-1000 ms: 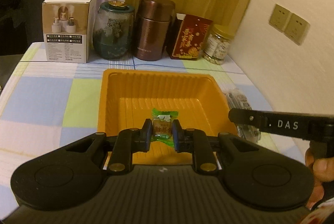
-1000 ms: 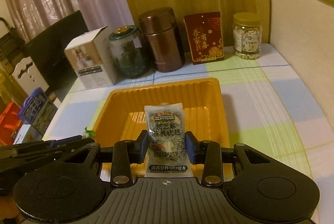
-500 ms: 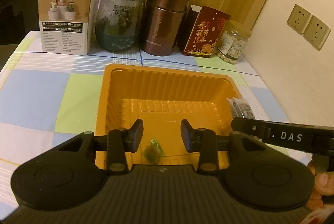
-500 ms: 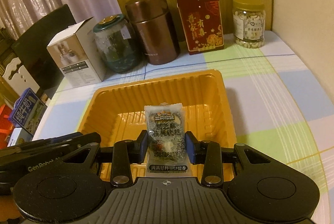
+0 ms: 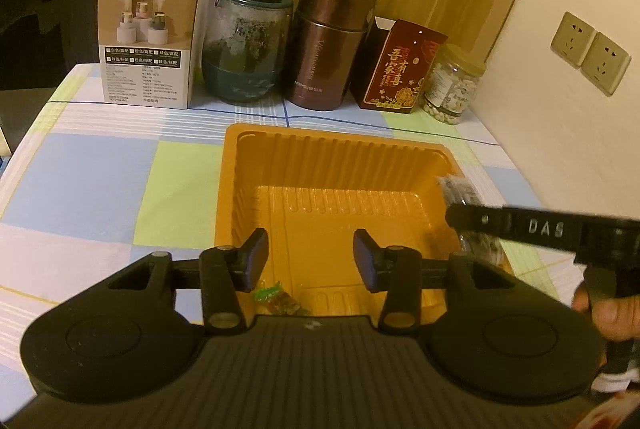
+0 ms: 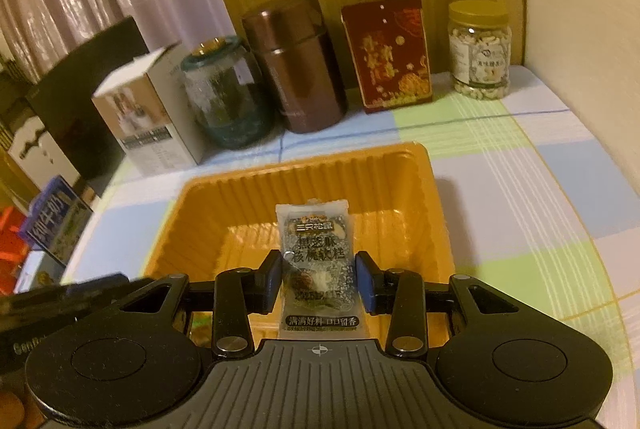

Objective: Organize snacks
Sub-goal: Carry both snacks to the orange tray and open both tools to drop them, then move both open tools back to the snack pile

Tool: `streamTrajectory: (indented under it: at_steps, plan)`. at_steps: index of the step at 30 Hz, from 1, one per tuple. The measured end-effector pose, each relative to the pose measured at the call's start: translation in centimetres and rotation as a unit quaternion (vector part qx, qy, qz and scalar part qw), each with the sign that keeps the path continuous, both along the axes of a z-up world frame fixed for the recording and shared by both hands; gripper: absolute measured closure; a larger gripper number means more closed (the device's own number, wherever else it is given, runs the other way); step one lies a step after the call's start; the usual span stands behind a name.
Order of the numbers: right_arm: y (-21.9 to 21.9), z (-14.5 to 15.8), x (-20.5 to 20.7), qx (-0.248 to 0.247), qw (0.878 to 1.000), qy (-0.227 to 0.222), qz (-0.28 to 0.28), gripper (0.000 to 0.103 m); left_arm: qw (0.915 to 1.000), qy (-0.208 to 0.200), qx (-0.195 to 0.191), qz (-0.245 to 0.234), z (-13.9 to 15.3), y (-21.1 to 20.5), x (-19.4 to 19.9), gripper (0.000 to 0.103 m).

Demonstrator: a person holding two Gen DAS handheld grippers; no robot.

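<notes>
Orange plastic fills the left wrist view: the tray (image 5: 256,189) sits on a checked tablecloth (image 5: 100,169), and the left gripper (image 5: 310,257) hangs over its near end with jaws spread wide and nothing between them. A green-wrapped candy (image 5: 276,296) lies on the tray floor just under the left finger, half hidden by the gripper body. At the tray's right rim the right gripper (image 5: 472,217) shows side-on (marked DAS), with a blurred dark packet (image 5: 460,189) at its tip. Behind stand a humidifier box (image 5: 150,41), a glass jar (image 5: 248,45), a brown canister (image 5: 328,45), a red box (image 5: 400,65) and a jar of nuts (image 5: 452,85).

From the right wrist, that packet reads clearly: a black sesame walnut cake packet (image 6: 318,261) clamped upright between the right gripper's (image 6: 318,281) pads above the tray (image 6: 434,213). The candy cannot be made out here.
</notes>
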State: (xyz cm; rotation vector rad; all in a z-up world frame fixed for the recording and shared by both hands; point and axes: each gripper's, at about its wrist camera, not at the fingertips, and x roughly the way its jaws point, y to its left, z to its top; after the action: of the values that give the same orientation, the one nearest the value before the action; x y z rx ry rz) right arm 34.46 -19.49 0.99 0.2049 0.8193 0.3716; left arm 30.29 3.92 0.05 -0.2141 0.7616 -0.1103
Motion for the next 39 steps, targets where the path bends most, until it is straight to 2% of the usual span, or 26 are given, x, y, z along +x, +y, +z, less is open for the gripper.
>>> streamTrajectory:
  at_steps: [2, 3, 7, 12, 21, 26, 30, 34, 39]
  plan:
    - [-0.4, 0.3, -0.2, 0.012, 1.000, -0.006, -0.003, 0.040, 1.0000, -0.001, 0.003, -0.002, 0.1, -0.1, -0.5, 0.059]
    - [-0.6, 0.5, -0.4, 0.013, 1.000, -0.010, -0.006, 0.039, 1.0000, -0.001, 0.003, -0.003, 0.2, -0.1, -0.8, 0.059]
    - [-1.5, 1.3, -1.6, 0.013, 1.000, -0.013, -0.017, 0.039, 1.0000, 0.002, -0.001, -0.003, 0.7, -0.3, -2.4, 0.059]
    - [-2.8, 2.3, -4.8, 0.011, 0.999, -0.011, -0.032, 0.038, 0.9999, -0.004, 0.012, -0.008, 2.1, -1.1, -5.4, 0.055]
    - [-4.7, 4.5, -13.8, 0.009, 0.998, -0.007, -0.055, 0.037, 0.9994, -0.020, 0.030, -0.001, 5.1, -2.1, -12.5, 0.051]
    - [-5.3, 5.3, -18.8, 0.009, 0.998, -0.008, -0.063, 0.037, 0.9993, -0.024, 0.027, 0.011, 6.1, -1.8, -16.8, 0.043]
    - [-5.1, 5.7, -22.4, 0.015, 0.998, -0.003, -0.068, 0.037, 0.9991, -0.023, 0.031, 0.020, 6.0, -1.4, -20.1, 0.037]
    - [-4.8, 5.5, -25.4, 0.012, 0.998, 0.002, -0.069, 0.036, 0.9991, -0.014, 0.009, 0.038, 5.3, -0.4, -23.2, 0.033]
    - [-4.4, 4.6, -28.0, 0.011, 0.998, 0.016, -0.066, 0.036, 0.9986, -0.003, 0.030, 0.044, 4.0, 0.1, -26.0, 0.027]
